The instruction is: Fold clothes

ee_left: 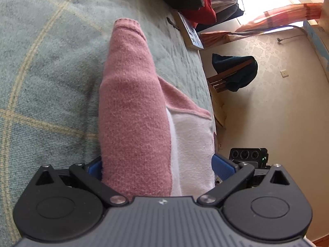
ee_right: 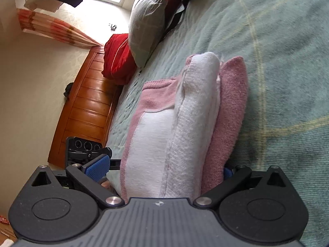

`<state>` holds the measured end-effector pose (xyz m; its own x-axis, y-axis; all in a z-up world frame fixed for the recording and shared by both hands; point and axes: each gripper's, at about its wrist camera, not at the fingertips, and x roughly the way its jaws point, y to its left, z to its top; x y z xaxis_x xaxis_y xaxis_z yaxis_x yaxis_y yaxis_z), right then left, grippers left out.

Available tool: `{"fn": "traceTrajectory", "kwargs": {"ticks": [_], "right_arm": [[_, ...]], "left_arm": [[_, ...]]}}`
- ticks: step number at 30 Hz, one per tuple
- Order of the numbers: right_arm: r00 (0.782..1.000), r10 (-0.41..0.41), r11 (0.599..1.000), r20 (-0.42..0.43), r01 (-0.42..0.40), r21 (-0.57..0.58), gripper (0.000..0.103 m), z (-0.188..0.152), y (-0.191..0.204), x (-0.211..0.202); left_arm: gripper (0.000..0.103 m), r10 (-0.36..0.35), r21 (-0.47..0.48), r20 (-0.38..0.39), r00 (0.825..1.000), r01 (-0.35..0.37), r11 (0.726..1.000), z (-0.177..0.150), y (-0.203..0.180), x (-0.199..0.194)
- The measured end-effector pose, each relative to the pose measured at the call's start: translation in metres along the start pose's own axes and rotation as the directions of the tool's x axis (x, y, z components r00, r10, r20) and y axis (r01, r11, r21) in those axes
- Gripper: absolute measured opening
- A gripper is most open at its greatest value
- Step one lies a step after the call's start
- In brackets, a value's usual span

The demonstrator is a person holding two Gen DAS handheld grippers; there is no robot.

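Observation:
A pink and white knit sweater [ee_left: 131, 107] lies folded into a thick bundle on the green plaid bedcover [ee_left: 41, 61]. My left gripper [ee_left: 158, 165] is open wide, and the bundle fills the gap between its blue pads [ee_left: 223, 164]. In the right wrist view the same sweater [ee_right: 197, 107] shows stacked white and pink layers. My right gripper [ee_right: 162, 169] also stands open around it. Its right pad touches the pink layer, while its left pad [ee_right: 97, 166] is clear of the cloth. Each gripper shows at the edge of the other's view.
A grey pillow [ee_right: 146, 24] and a red cushion [ee_right: 119, 55] lie at the bed's far end by the wooden frame [ee_right: 86, 107]. A book [ee_left: 190, 30] sits near the bed edge. A chair with dark clothes [ee_left: 236, 70] stands on the floor beside the bed.

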<state>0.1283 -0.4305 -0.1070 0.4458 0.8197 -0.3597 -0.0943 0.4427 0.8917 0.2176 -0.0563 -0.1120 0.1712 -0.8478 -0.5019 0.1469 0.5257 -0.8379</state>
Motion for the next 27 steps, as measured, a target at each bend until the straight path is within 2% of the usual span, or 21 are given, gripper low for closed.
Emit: {"fn": "traceTrajectory", "kwargs": {"ticks": [7,15,17,23,27], "right_arm": [[1.000,-0.014,0.999,-0.022,0.013,-0.036,0.103,0.005,0.014,0.007],[0.999,-0.026,0.999,-0.020,0.027,0.034,0.103,-0.006,-0.013,0.002],[1.000,-0.005,1.000,-0.006,0.005,0.019,0.103,-0.012,-0.013,-0.001],[0.998,-0.054,0.998,-0.029,0.053,-0.041,0.103,-0.013,-0.004,0.009],[0.998,-0.057,0.997,-0.027,0.055,-0.057,0.103,-0.016,-0.003,0.007]], "left_arm": [[0.101,-0.014,0.007,0.003,1.000,0.014,1.000,0.002,-0.001,-0.004],[0.102,0.010,-0.003,-0.028,1.000,-0.010,1.000,-0.007,0.022,0.005],[0.102,0.020,-0.006,-0.030,0.999,-0.020,1.000,-0.007,0.020,0.007],[0.102,0.079,0.007,-0.045,0.996,-0.079,0.997,0.002,0.008,0.023],[0.102,0.064,0.008,-0.039,0.997,-0.064,0.998,-0.004,0.008,0.019]]}}
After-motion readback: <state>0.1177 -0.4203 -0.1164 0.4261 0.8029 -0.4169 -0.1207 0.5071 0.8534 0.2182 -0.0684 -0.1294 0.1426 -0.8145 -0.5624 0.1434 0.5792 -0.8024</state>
